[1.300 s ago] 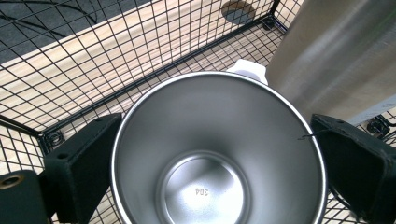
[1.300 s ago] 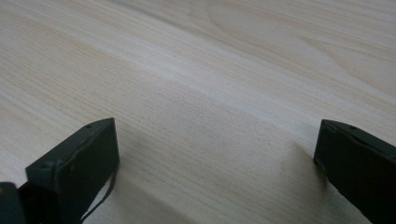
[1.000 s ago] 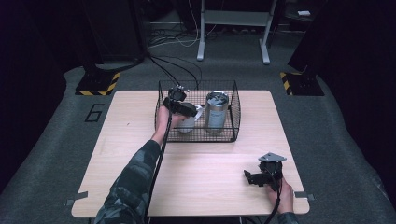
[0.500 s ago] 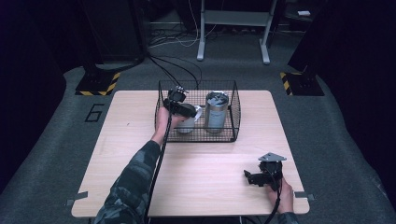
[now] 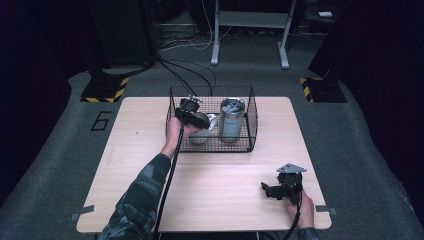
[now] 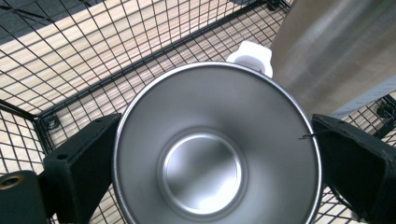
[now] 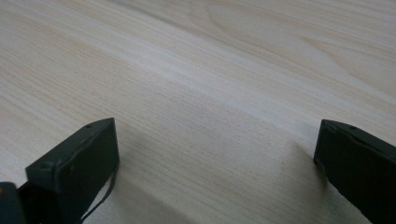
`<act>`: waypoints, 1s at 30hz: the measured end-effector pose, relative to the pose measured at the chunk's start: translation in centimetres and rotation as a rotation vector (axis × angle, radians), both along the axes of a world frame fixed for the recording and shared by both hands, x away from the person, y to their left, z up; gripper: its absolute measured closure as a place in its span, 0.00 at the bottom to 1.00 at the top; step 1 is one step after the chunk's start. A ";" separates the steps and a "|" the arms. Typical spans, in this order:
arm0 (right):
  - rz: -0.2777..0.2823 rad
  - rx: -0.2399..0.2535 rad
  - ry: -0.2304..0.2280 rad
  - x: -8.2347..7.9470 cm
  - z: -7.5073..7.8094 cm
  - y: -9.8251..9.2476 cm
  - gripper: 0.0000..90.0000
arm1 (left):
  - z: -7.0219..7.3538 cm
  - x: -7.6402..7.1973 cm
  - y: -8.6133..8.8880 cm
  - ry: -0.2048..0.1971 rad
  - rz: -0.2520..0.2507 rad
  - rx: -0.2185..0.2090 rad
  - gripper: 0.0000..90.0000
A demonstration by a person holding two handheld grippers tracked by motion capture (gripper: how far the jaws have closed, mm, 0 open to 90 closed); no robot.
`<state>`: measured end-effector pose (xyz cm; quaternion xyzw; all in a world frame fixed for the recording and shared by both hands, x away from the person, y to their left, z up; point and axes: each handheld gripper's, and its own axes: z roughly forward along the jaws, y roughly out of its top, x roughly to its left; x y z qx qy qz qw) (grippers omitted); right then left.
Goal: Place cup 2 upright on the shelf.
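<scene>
A black wire basket [image 5: 215,145] stands at the back middle of the wooden table [image 5: 225,200]. Inside it are a steel cup [image 5: 200,131] with a white handle [image 5: 212,120] and, to its right, a tall steel canister [image 5: 231,120]. My left gripper [image 5: 189,116] reaches into the basket from above. In the left gripper view its jaws press both sides of the cup [image 6: 201,163], with the canister [image 6: 336,51] close beside. My right gripper [image 5: 266,190] rests on the table near the front right, open, its jaws wide apart over bare wood [image 7: 210,70].
The basket's wire walls [image 6: 70,70] enclose the cup on all sides. Beyond the table lie floor cables [image 5: 190,75], a metal stand [image 5: 250,30] and striped yellow-black floor markers [image 5: 105,90]. The person's camouflage sleeve [image 5: 145,195] crosses the table's left half.
</scene>
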<state>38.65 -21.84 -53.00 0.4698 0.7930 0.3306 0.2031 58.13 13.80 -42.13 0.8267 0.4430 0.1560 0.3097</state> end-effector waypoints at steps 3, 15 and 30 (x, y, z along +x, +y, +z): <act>0.002 -0.001 -0.001 0.0 0.0 0.0 0.00 | -0.1 -0.2 0.0 -0.007 -0.001 0.007 0.06; 0.000 0.000 0.000 0.0 0.0 0.0 0.00 | 0.6 -0.6 0.3 -0.033 -0.010 -0.021 0.03; 0.001 -0.001 -0.001 0.0 0.0 0.0 0.00 | 4.0 -3.6 1.4 -0.132 -0.036 -0.082 0.01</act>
